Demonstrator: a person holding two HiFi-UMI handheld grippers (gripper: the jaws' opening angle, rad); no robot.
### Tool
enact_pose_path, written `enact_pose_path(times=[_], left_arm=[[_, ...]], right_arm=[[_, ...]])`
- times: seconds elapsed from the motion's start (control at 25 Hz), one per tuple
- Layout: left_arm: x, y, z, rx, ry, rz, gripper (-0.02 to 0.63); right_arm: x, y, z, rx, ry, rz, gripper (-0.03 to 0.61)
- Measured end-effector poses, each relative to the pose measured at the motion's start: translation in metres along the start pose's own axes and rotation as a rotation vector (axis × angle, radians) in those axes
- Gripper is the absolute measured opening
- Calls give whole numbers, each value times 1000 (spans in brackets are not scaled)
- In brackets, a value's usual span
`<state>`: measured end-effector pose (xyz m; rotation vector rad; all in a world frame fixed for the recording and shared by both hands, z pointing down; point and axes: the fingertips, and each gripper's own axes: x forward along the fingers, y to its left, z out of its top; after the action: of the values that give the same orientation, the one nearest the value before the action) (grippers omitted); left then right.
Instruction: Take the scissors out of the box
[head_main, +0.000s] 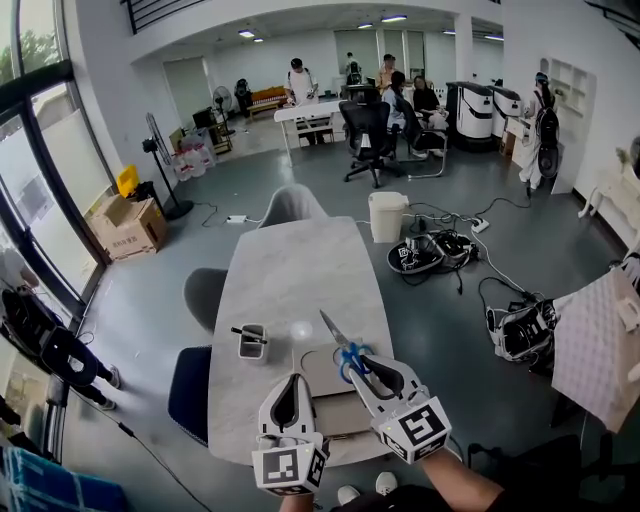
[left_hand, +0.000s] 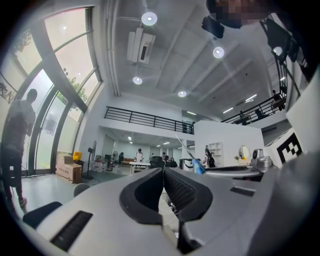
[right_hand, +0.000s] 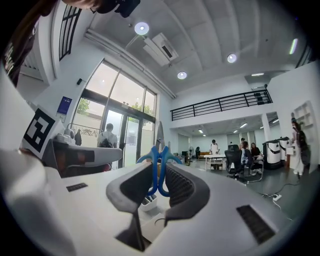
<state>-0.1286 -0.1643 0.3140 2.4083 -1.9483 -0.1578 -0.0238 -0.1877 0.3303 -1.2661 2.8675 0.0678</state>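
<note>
Blue-handled scissors (head_main: 345, 352) are lifted above the table, blades pointing up and away. My right gripper (head_main: 354, 360) is shut on their handles; in the right gripper view the blue loops (right_hand: 158, 167) sit pinched between the pads, the blade (right_hand: 159, 136) rising above them. A small open white box (head_main: 253, 343) with a dark pen-like item stands on the marble table (head_main: 290, 270) to the left, and shows low in the right gripper view as a white box (right_hand: 149, 202). My left gripper (head_main: 292, 380) hovers beside the right one, shut and empty (left_hand: 163, 171). The scissors (left_hand: 197, 163) show at its right.
A flat tan cardboard piece (head_main: 325, 380) lies on the table under the grippers. Chairs (head_main: 205, 295) stand along the left side. A white bin (head_main: 387, 215) and cables (head_main: 430, 250) are on the floor beyond. People work at desks far back.
</note>
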Motion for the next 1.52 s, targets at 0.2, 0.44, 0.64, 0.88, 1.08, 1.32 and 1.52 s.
enact_pose_path(times=[0.2,0.44,0.64,0.88,1.08,1.32,1.52], left_arm=[[-2,-3,-2,5,0,1,17],[0,-6,-5,15,2,1,17],[-2,-5,-13,3,13,10,17],[-1,-9,-13,5,9,7,17],[-2,-5,-9,3,10,5,17],[-1,-4,-10,0,15,5,17],[-4,-3,-7,0,17,5,17]], right_arm=[[-4,-3,4,7,-21,-15,78],[-4,-4,4,-15,-22,-16,78],[-5,-2,-4,-20,1,-12,78],[-7,-4,-4,-31,-1,-20,77],[-4,1,-3,-43,16,-21,77],[-3,0,-5,-37,22,-16,77],[-3,4,-2,-36,24,-12,77]])
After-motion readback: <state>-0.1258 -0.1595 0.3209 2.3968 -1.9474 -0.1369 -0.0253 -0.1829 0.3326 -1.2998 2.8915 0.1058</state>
